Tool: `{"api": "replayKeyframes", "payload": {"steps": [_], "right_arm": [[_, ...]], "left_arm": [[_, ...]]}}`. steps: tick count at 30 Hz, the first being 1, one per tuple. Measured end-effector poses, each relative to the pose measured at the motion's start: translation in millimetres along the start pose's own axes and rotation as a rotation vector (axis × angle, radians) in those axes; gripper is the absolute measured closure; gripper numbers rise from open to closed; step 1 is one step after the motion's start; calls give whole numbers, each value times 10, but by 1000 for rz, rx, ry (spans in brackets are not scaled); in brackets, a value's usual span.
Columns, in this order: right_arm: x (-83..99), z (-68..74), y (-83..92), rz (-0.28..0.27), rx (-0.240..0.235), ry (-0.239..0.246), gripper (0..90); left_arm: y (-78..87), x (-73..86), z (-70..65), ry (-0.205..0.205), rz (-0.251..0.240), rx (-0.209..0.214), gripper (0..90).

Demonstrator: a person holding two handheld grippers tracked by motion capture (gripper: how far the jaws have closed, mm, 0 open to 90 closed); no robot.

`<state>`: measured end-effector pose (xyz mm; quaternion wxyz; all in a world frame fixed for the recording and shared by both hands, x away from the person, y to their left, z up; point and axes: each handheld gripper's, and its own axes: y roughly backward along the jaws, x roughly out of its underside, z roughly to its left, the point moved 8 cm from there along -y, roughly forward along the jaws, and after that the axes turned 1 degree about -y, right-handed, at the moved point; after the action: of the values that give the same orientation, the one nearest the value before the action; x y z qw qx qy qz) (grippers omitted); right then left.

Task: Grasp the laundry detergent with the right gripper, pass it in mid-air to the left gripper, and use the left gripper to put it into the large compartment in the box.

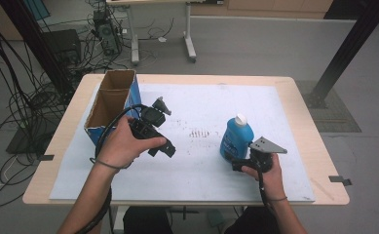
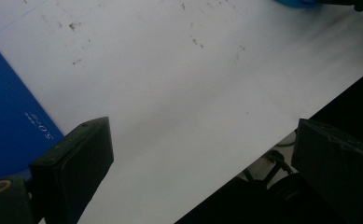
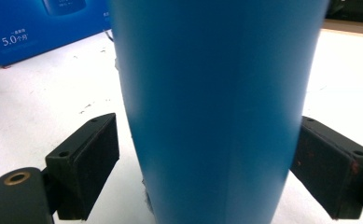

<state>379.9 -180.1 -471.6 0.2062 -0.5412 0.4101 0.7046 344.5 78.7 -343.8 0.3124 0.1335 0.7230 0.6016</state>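
A blue bottle (image 1: 236,139) with a white cap stands upright on the white mat (image 1: 201,102), right of the middle. My right gripper (image 1: 240,159) is level at its base from the near side. In the right gripper view the bottle (image 3: 216,93) sits between the jaws of my right gripper (image 3: 207,140), with a thin gap at the left pad (image 3: 97,158); the jaws are open around it. My left gripper (image 1: 164,147) hovers beside an open blue cardboard box (image 1: 110,100). Its jaws (image 2: 202,140) stand wide with only the mat behind them.
The box's blue wall (image 2: 6,116) is close on the left gripper's left. The table's front edge (image 1: 187,201) lies just behind both hands. Cables (image 1: 16,97), a black post (image 1: 345,48) and desk legs (image 1: 189,44) stand on the floor beyond.
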Motion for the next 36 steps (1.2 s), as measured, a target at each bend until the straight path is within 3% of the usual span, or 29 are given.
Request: {"api": "replayKeyframes", "payload": {"steps": [24,31,36], "right_arm": [[-68,21,-47,-54,-13,2,108],[-87,19,-80,-70,-8,-4,144],[-98,15,-86,-79,-9,-7,218]], "left_arm": [[-7,14,-4,2,3,-1,61],[-11,11,-2,5,5,-2,61],[-13,5,-2,4,6,1,63]]}}
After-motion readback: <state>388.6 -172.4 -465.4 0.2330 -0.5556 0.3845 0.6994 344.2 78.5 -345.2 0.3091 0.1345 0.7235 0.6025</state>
